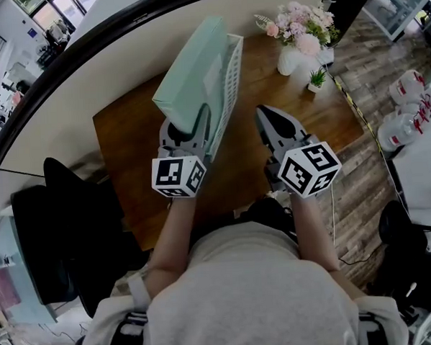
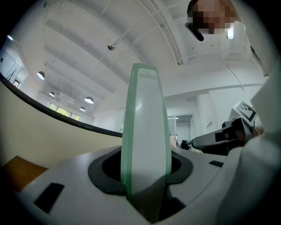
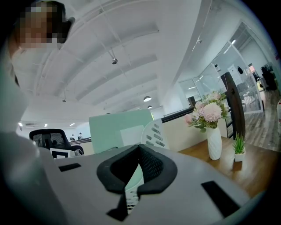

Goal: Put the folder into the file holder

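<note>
You are in a bright room, lit from above by round white ceiling lamps [image 2: 89, 100]. Your head view is dimmer, with soft shadows on the brown wooden worktop [image 1: 128, 158]. All three pictures bend and go black at the corners. Up close, the pale green plastic folder [image 2: 147, 140] looks blurry.

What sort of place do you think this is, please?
Most likely an office: a white file holder and a mint-green folder over a wooden desk, a black office chair beside it, and glass partitions beyond.
</note>
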{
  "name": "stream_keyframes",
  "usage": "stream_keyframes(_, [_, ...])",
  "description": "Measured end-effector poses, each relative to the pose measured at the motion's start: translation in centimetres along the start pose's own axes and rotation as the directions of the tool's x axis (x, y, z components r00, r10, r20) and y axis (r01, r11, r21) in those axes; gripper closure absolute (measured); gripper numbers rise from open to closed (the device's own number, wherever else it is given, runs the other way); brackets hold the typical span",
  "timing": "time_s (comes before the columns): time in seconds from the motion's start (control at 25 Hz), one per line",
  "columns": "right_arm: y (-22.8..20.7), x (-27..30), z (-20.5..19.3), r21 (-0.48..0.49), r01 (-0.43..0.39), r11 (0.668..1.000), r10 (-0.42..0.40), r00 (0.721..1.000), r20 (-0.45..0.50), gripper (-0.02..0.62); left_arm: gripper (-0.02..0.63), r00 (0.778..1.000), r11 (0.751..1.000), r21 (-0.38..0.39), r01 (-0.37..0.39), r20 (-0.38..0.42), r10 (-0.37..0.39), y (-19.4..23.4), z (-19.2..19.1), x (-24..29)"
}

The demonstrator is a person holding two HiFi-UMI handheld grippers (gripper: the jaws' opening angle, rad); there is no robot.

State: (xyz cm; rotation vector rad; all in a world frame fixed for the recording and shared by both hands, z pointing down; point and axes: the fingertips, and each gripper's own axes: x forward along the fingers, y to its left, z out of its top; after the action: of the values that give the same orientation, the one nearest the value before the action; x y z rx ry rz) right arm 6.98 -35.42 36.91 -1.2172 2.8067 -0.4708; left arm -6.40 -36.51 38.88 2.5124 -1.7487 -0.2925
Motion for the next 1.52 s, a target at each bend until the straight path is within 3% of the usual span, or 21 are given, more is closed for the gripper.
stream_keyframes(0.6, [0.3, -1.8, -0.3, 0.01, 0.023, 1.0, -0.023, 1.0, 0.0, 0.586, 0.39, 0.993, 0.999, -0.052, -0.008, -0.119, 0.002, -0.4, -3.0, -0.9])
stream_keyframes(1.0, [1.4, -2.8, -1.0, 0.032, 0.056, 0.998, -0.057, 0.998, 0.015, 0.586, 0.366, 0.979, 0.995, -0.086, 0.053, -0.193, -0.068, -0.4, -4.1, -1.3])
stream_keyframes(1.28, [2.9, -3.2, -1.9, 0.039, 0.073, 0.997, -0.073, 0.997, 0.019, 0.586, 0.339, 0.977, 0.984, -0.147, 0.103, -0.169, -0.128, -0.7, -3.0, -2.1])
stream_keyframes(1.52, [4.2, -3.2, -2.4, 0.027, 0.081, 0.996, -0.082, 0.997, 0.017, 0.586, 0.33, 0.979, 0.982, -0.16, 0.101, -0.158, -0.126, -0.4, -1.9, -3.5])
